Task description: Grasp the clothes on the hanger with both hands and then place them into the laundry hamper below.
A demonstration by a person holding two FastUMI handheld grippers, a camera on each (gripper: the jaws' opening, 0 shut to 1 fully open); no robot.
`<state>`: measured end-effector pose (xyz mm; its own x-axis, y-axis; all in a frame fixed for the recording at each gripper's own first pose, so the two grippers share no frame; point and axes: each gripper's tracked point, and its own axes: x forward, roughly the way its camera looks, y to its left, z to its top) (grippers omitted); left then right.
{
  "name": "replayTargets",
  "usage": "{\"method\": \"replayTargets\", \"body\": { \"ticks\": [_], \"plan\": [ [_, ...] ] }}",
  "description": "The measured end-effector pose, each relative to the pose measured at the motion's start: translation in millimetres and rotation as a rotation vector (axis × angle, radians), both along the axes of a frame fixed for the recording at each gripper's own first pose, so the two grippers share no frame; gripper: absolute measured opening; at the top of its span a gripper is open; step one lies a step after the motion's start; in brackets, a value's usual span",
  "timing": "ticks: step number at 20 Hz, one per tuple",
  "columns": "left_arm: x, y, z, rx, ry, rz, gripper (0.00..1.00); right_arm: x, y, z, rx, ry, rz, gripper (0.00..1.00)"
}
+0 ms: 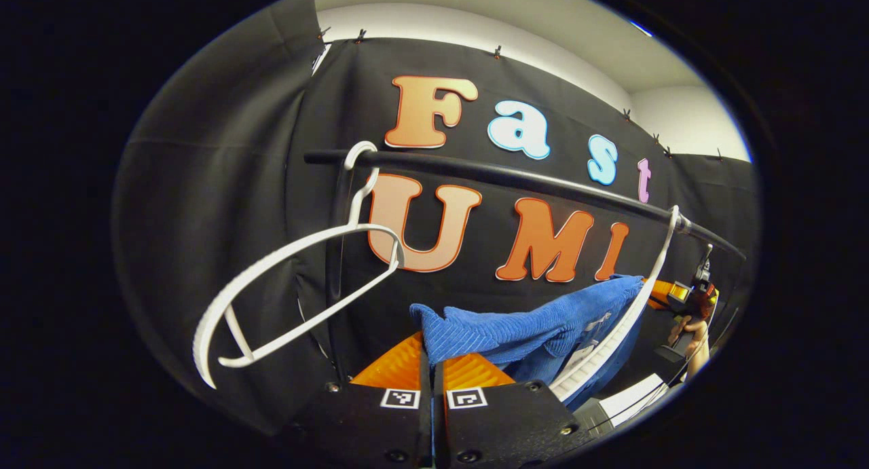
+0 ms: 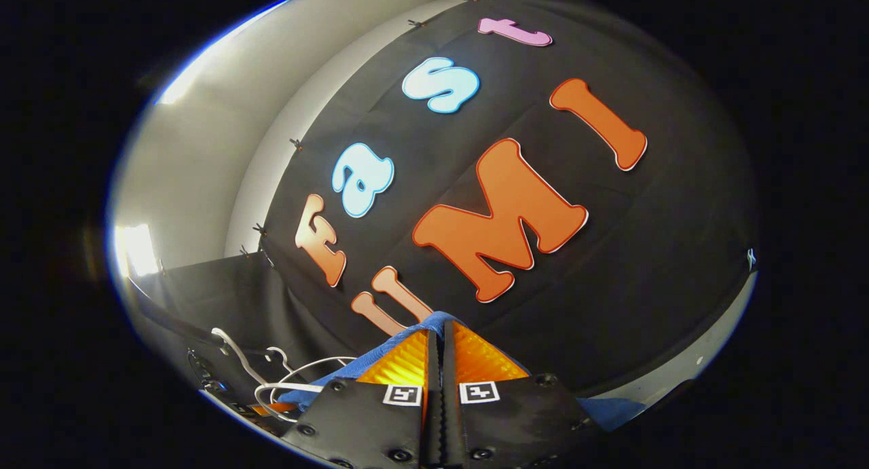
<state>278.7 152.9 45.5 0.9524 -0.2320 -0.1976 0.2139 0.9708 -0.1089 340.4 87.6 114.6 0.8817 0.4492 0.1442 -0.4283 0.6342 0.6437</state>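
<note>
Fingers of the left gripper [image 1: 432,368] sit at six o'clock in the left gripper view, pressed together on one end of a blue ribbed garment [image 1: 506,330]. From the pinch the cloth runs out toward three o'clock, draped over a white hanger [image 1: 621,326] that hooks on the black rail [image 1: 516,177]. Farther off at three o'clock the other gripper [image 1: 689,299] shows by the cloth's far end, with a hand [image 1: 692,333] below it. At nine o'clock an empty white hanger [image 1: 285,299] hangs tilted from the same rail.

Fingers of the right gripper [image 2: 441,357] are at six o'clock in the right gripper view, closed with a strip of the blue cloth [image 2: 407,336] between them. Beyond, at eight o'clock, white hangers [image 2: 285,381] and the rail [image 2: 180,326] show small.
</note>
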Motion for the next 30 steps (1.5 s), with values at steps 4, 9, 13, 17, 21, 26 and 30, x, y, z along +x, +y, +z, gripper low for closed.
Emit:
{"method": "replayTargets", "body": {
  "ticks": [4, 9, 13, 17, 21, 26, 30],
  "plan": [
    [-9, 3, 0, -0.059, 0.004, -0.009, 0.01, -5, 2, -7, -0.03, 0.002, 0.014, 0.07],
    [-23, 6, -10, -0.039, 0.023, -0.006, 0.01, -14, 4, -16, -0.03, 0.011, 0.046, 0.07],
    [-37, 5, -23, -0.042, 0.044, -0.009, 0.01, -22, 2, -17, -0.044, 0.006, 0.058, 0.07],
    [-52, 2, -34, -0.088, 0.056, -0.011, 0.01, -29, -1, -19, -0.046, 0.006, 0.067, 0.07],
    [-68, -3, -55, -0.097, 0.079, -0.001, 0.01, -35, -4, -28, -0.056, 0.02, 0.062, 0.07],
    [-82, -11, -80, -0.111, 0.119, 0.002, 0.01, -44, -12, -42, -0.07, 0.037, 0.046, 0.07],
    [-91, -19, -95, -0.115, 0.135, 0.001, 0.01, -48, -19, -59, -0.101, 0.053, 0.027, 0.07]
  ]
}}
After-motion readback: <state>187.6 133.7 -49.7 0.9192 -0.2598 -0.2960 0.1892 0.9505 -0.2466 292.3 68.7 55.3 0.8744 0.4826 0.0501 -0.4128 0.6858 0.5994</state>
